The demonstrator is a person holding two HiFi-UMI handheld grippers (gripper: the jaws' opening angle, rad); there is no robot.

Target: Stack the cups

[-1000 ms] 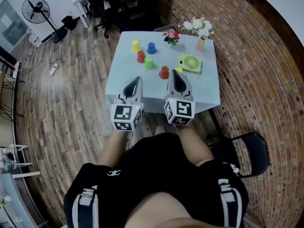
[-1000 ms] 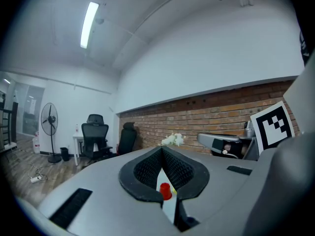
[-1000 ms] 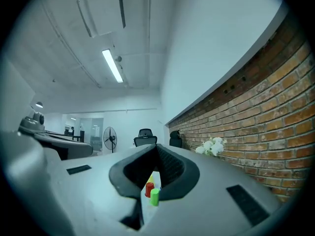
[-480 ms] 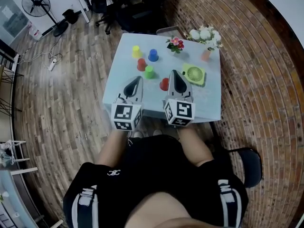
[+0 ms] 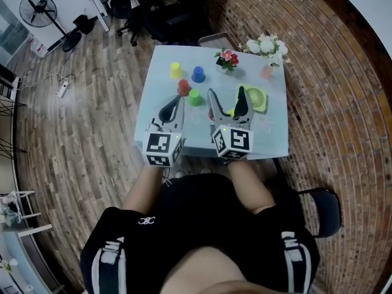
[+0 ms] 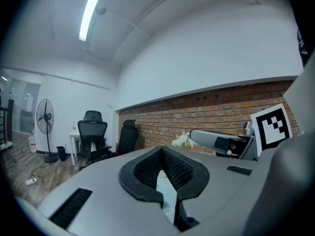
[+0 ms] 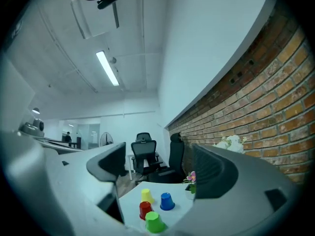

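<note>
Opening just now, right gripper empty, left gripper closed (green fan only overhead)

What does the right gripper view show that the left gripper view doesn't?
Right gripper view only: upturned plastic yellow cup, blue cup, red cup and green cup on the pale blue table, seen past the right gripper, whose jaws have just been opening and hold nothing.
Left gripper view only: the left gripper with jaws shut, a black standing fan, the right gripper's marker cube.
Both: red brick wall, black office chairs, white flowers.
</note>
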